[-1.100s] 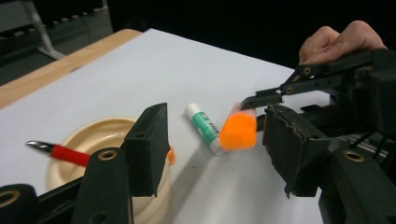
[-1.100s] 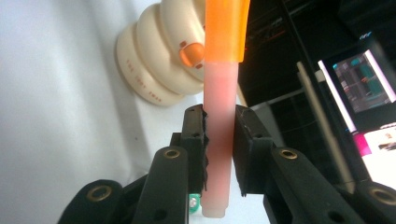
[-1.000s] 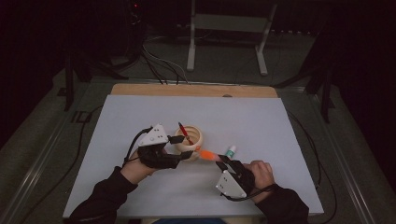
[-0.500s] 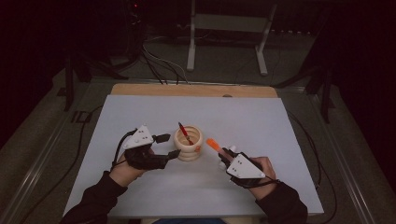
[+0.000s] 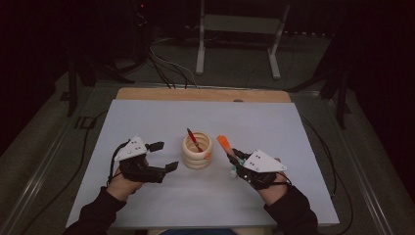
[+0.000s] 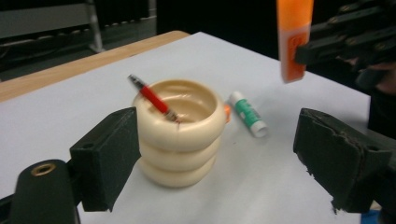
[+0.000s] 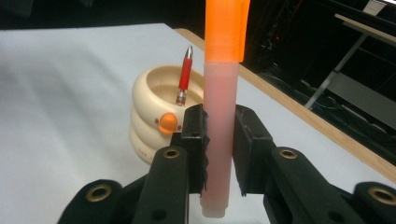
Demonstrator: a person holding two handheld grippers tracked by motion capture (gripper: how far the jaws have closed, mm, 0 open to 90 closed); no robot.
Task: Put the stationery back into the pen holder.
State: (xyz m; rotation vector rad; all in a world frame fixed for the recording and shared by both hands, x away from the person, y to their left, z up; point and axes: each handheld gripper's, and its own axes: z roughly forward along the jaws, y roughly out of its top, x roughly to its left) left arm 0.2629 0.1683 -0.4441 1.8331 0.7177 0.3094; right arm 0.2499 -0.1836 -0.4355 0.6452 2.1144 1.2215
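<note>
A cream ringed cup point(image 5: 197, 151) stands mid-table with a red pen point(image 5: 194, 139) leaning inside it. My left gripper point(image 5: 165, 155) is open just left of the cup, and the cup point(image 6: 180, 133) sits beyond the gap between its jaws. My right gripper point(image 5: 234, 155) is shut on an orange highlighter point(image 5: 223, 142) to the right of the cup. In the right gripper view the highlighter point(image 7: 219, 116) stands upright between the jaws, orange cap up. A green and white glue stick point(image 6: 247, 113) lies on the table beside the cup.
The white table sheet point(image 5: 147, 117) has a wooden strip point(image 5: 200, 94) along its far edge. A metal stand point(image 5: 235, 34) and cables point(image 5: 161, 63) are on the dark floor beyond the table.
My left gripper has drawn back leftward from the cup and stands open. My right gripper has pulled the highlighter away from the cup to the right and tipped it more upright.
</note>
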